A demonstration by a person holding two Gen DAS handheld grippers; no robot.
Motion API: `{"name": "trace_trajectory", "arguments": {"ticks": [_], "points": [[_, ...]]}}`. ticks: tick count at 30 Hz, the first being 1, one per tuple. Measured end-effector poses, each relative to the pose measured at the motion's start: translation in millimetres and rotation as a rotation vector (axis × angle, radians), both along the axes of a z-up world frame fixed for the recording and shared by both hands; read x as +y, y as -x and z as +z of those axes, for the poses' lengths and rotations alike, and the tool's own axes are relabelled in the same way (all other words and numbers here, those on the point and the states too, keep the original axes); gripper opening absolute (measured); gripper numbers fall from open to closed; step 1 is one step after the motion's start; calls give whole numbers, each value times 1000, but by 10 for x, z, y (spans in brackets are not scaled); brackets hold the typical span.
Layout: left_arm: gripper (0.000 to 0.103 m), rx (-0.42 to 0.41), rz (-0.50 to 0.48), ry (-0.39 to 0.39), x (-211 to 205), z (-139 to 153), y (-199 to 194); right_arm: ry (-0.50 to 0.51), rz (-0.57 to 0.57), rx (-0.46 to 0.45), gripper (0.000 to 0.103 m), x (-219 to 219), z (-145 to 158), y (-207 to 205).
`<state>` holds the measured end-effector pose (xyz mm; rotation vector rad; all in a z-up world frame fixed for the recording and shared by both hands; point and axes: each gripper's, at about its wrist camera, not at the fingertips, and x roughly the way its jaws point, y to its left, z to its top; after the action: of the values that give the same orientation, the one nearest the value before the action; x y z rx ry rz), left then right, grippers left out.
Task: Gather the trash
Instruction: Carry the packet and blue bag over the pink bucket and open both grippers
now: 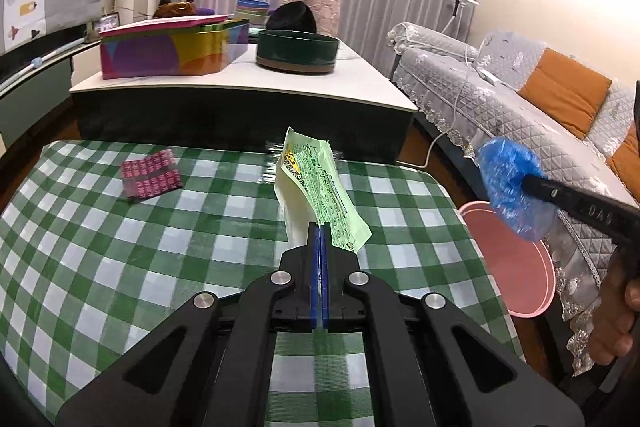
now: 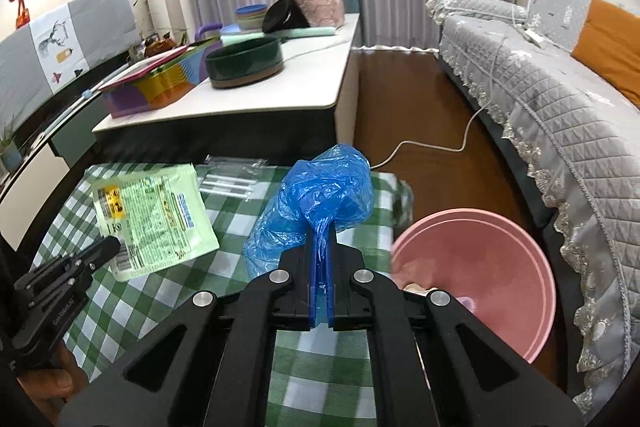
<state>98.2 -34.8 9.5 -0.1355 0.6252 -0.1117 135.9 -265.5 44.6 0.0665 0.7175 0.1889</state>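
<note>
My left gripper is shut on a light green printed wrapper, which stands up above the green checked tablecloth. From the right wrist view the same green wrapper hangs from the left gripper. My right gripper is shut on a crumpled blue plastic bag, lifted over the table's right part. In the left wrist view the blue bag and right gripper hover past the table's right edge, above a pink bin. A maroon patterned wrapper lies flat at far left.
The pink bin stands on the floor between table and grey quilted sofa. Clear plastic packaging lies at the table's far edge. Beyond it a white-topped cabinet carries a colourful tin, a dark round container and bowls. A white cable runs across the floor.
</note>
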Motion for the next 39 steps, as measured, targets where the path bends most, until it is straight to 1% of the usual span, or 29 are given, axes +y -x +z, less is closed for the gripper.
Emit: {"name": "trace_trajectory", "arguments": {"ticks": [12, 19, 34, 39], "points": [[0, 4, -90, -15, -428, 12, 25, -21, -94, -34, 4, -549, 115, 163], [0, 13, -127, -27, -632, 47, 14, -37, -144, -55, 4, -844, 171, 230], [0, 6, -191, -36, -1102, 209, -68, -76, -230, -76, 4, -1249, 293, 270], [0, -2, -210, -41, -1244, 271, -98, -63, -251, -84, 4, -1301, 311, 255]]}}
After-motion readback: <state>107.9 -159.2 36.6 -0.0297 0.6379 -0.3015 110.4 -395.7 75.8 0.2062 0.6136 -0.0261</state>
